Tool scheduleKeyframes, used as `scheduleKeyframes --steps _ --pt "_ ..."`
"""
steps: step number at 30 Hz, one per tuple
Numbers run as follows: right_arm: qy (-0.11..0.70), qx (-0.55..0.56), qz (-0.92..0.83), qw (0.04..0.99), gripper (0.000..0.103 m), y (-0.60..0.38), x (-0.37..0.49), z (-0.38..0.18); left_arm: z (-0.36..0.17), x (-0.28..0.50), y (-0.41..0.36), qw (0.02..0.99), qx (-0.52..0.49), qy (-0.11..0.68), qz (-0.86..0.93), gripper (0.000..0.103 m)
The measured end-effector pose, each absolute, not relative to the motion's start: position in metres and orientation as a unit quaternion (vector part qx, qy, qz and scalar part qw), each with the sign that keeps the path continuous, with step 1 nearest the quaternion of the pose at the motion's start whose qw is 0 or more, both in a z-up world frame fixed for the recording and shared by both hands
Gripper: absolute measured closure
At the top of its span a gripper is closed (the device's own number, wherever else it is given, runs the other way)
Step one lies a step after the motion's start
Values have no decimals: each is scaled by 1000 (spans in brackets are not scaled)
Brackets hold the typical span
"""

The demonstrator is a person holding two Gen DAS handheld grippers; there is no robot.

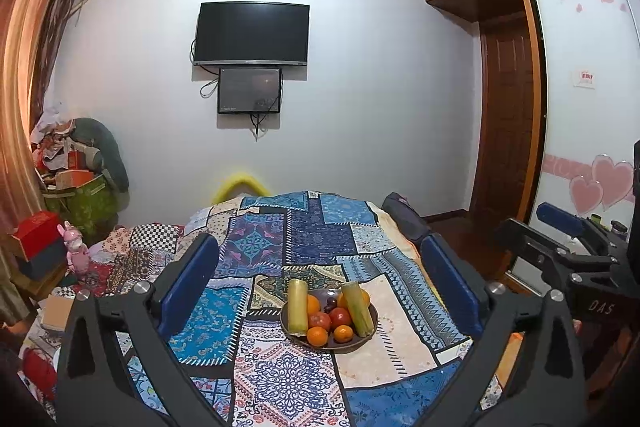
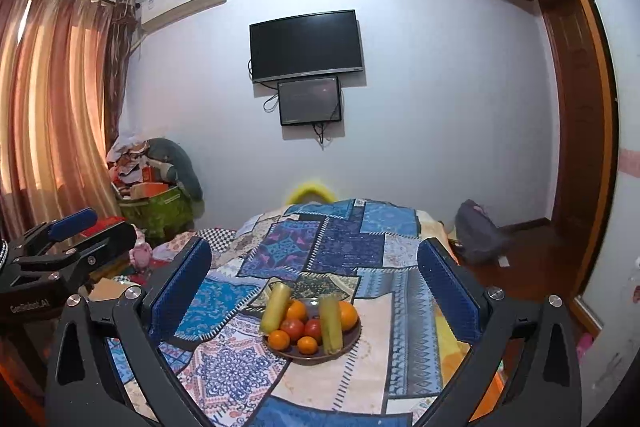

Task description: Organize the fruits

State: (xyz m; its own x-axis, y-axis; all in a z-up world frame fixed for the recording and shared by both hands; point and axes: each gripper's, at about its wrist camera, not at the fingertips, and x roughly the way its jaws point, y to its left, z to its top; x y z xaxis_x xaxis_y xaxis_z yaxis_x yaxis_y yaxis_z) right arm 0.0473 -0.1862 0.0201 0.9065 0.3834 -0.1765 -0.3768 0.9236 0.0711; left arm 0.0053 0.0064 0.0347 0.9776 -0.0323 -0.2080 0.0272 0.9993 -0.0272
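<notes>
On the patchwork cloth [image 1: 288,235] ahead of you sits the bowl [image 1: 366,341], heaped with fruit and well short of both tools. Your left gripper [image 1: 320,283] hangs spread wide with nothing between its pads, and your right gripper [image 2: 316,291] is just as wide and just as empty; each frames the bowl from above and behind. Two pale green stalks [image 1: 298,305] lean upright among the oranges [image 1: 317,336] and the red fruit [image 1: 340,317], and those stalks look like your first hazard — they seem propped only by the round fruit around them, so if you lift an orange from the near rim, a stalk may topple and roll off the cloth. Round fruit is likely to squirt sideways if you close on it off-centre, and the pile is tight, so a pad pushed down between two pieces could shove a neighbour over the rim. A small dark fruit [image 1: 331,303] sits in the middle, part hidden, and could be crushed by a blind reach. The cloth seems to lie over something soft — perhaps a bed — so pressing down may tilt the bowl. With both tools side by side, coming in together risks their fingers knocking; take one piece at a time.
</notes>
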Motion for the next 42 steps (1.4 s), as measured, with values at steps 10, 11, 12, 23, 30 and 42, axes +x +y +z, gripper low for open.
scheduleKeyframes --steps 10,11,12,23,30,42 --pt "84 5 195 977 0 -185 37 20 34 -4 1 995 -7 102 -17 0" --pt "84 5 196 977 0 -185 37 20 34 -4 1 995 -7 102 -17 0" --pt "84 6 196 977 0 -185 37 20 34 -5 1 995 -8 102 -17 0" --pt "82 4 201 976 0 -184 36 21 34 -4 2 994 -12 104 -17 0" --pt "82 4 201 976 0 -184 35 22 35 -2 3 994 -16 105 -19 0" --pt "81 3 201 976 0 -184 34 23 35 1 4 993 -23 114 -27 0"
